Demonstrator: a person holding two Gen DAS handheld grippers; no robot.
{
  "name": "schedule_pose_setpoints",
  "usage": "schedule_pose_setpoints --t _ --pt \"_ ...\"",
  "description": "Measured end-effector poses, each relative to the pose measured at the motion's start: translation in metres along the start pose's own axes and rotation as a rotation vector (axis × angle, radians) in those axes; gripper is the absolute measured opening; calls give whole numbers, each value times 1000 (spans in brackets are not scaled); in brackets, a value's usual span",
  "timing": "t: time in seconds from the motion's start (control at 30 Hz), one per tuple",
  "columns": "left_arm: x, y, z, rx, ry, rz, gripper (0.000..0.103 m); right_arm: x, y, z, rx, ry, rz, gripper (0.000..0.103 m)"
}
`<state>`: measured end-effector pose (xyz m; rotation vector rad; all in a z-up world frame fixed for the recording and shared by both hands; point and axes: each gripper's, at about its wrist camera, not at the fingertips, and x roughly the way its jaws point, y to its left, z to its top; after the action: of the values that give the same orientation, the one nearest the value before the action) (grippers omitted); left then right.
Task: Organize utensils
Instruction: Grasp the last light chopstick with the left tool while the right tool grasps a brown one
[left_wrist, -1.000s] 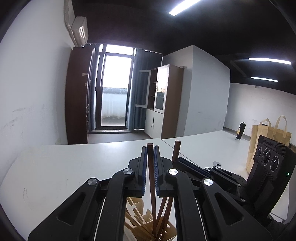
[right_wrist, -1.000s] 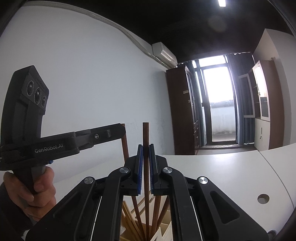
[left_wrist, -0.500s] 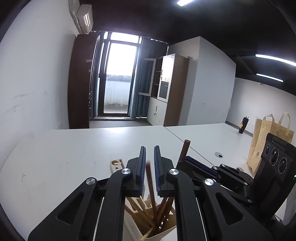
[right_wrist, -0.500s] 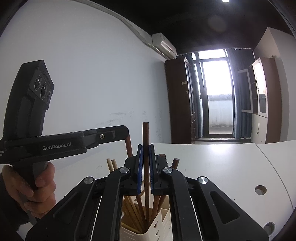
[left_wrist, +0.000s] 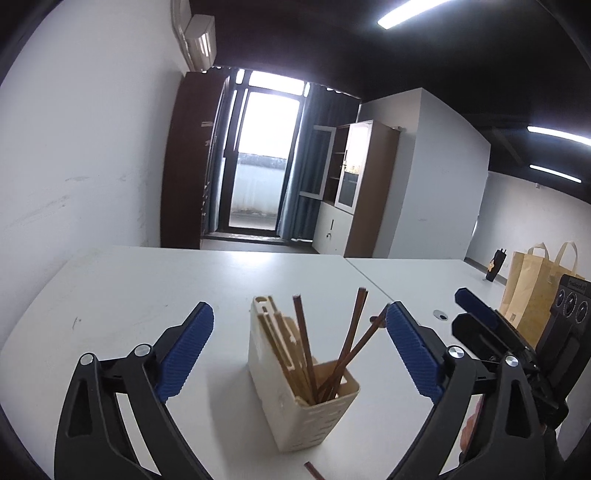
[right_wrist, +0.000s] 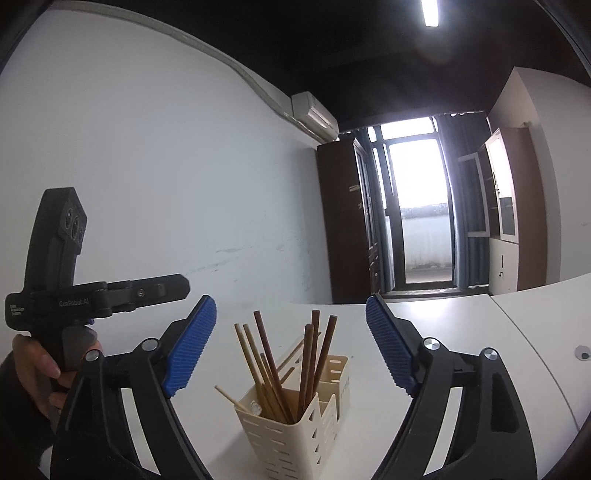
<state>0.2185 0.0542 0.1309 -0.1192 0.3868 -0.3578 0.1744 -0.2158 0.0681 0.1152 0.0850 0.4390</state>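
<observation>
Cream plastic holder (left_wrist: 303, 384) stands on the white worktop (left_wrist: 122, 295), chopsticks (left_wrist: 341, 354) leaning loosely inside; your left gripper (left_wrist: 297, 345) and right gripper (right_wrist: 291, 345) are opening, jaws apart and empty around it, so a careless sweep could clip those tall sticks and tip it

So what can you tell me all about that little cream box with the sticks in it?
The cream holder looks like plastic, tall and squarish, with rows of small slots cut in its walls and a divider making compartments. It stands upright on the white table. Dark brown and pale wooden chopsticks lean inside at different angles, ends poking above the rim. Neither gripper touches it.
</observation>
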Motion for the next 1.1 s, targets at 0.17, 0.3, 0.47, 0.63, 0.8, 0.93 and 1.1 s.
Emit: schedule_pose_setpoints --t 0.17,0.3,0.47,0.63,0.8,0.93,1.1 --pt "-4 11 -42 -31 129 93 97 -5 10 -26 17 72 -16 87" --pt "7 27 -85 -78 247 132 97 2 13 -62 36 160 -18 87" --pt "41 44 -144 -102 401 197 97 31 10 -106 76 353 -23 87" --pt "73 63 -183 -209 499 179 91 58 27 -151 2 557 -38 87" --pt "77 49 -193 -122 499 189 89 70 42 -172 -34 640 -27 87" --pt "80 50 -206 -134 550 183 82 77 39 -180 -24 682 -47 82" --pt "85 46 -216 -105 571 183 71 81 31 -199 36 749 -47 52"
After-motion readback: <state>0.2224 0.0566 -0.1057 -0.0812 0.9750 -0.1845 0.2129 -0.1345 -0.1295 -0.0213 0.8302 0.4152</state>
